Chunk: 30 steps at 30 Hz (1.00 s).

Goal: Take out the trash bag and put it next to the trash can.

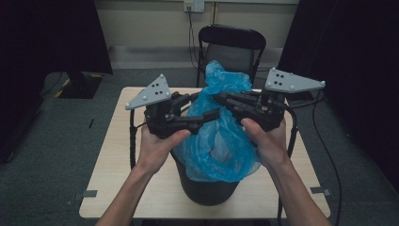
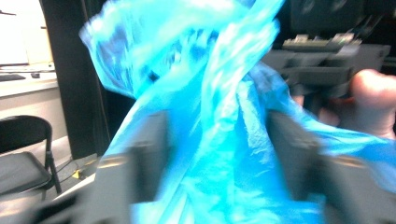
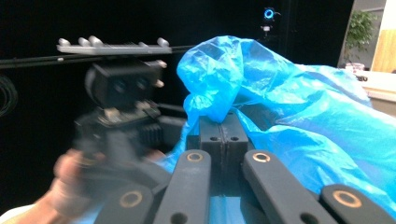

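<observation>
A blue plastic bag (image 1: 221,146) lines a black bin (image 1: 207,190) on the table, its top gathered into a peak. My right gripper (image 1: 217,97) comes in from the right. Its jaws are shut on a pinch of the blue bag (image 3: 280,102) near the peak, as the right gripper view (image 3: 224,126) shows. My left gripper (image 1: 214,114) reaches in from the left, just below. In the blurred left gripper view its jaws (image 2: 219,154) stand apart, with loose folds of the blue bag (image 2: 210,93) between them. The pads do not seem to press on the plastic.
The bin stands at the near middle of a light wooden table (image 1: 117,155). A black folding chair (image 1: 230,44) stands behind the table's far edge. Cables trail from both grippers down over the tabletop.
</observation>
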Motion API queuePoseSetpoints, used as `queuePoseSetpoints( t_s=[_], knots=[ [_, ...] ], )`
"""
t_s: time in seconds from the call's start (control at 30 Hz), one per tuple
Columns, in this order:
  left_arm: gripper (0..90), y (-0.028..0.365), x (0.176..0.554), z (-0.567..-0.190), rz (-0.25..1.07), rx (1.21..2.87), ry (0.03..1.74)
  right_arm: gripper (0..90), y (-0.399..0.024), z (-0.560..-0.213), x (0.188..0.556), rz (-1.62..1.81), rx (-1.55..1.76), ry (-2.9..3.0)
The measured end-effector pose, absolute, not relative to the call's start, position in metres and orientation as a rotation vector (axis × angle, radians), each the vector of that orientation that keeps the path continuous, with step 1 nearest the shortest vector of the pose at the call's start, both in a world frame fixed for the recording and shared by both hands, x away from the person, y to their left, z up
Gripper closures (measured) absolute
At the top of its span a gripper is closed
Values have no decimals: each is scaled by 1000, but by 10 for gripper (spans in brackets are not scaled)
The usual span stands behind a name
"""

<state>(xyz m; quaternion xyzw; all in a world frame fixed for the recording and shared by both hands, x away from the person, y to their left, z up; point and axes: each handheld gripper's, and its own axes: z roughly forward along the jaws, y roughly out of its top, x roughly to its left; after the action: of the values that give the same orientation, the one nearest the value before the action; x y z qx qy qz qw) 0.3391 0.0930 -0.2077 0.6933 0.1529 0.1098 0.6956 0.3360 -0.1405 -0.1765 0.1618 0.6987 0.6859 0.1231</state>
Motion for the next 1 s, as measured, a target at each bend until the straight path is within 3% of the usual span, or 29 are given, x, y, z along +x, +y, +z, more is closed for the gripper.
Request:
queuePoseSetpoints(
  t_s=[0.03, 0.07, 0.1, 0.2, 0.27, 0.37, 0.53, 0.6, 0.67, 0.73, 0.83, 0.9, 1.0],
  knots=[
    [805, 93, 338, -207, 251, 1547, 321, 900, -141, -177, 334, 1989, 469, 2039],
    [897, 93, 337, -206, 259, 1553, 319, 899, -142, -178, 333, 1982, 471, 2043],
    [899, 93, 337, -205, 267, 1558, 316, 843, -144, -179, 332, 1993, 480, 2031],
    [900, 94, 338, -203, 292, 1569, 334, 481, -153, -183, 328, 2001, 545, 1974],
    [900, 98, 340, -201, 304, 1557, 352, 337, -160, -186, 326, 1991, 581, 1962],
    [900, 102, 345, -196, 272, 1532, 355, 218, -166, -193, 329, 1967, 600, 1991],
    [900, 89, 344, -188, 268, 1546, 340, 173, -153, -201, 340, 1997, 542, 2103],
    [900, 86, 344, -186, 265, 1551, 327, 184, -145, -203, 340, 1985, 510, 2134],
    [899, 84, 343, -184, 251, 1555, 315, 253, -138, -204, 341, 1935, 513, 2151],
    [899, 83, 342, -184, 239, 1549, 308, 378, -135, -205, 343, 1909, 505, 2158],
    [895, 84, 342, -185, 241, 1553, 304, 728, -134, -206, 346, 1926, 501, 2162],
    [780, 87, 341, -187, 256, 1536, 311, 880, -134, -205, 347, 1908, 502, 2157],
    [448, 96, 338, -191, 307, 1524, 337, 900, -138, -203, 347, 1900, 512, 2143]
  ],
)
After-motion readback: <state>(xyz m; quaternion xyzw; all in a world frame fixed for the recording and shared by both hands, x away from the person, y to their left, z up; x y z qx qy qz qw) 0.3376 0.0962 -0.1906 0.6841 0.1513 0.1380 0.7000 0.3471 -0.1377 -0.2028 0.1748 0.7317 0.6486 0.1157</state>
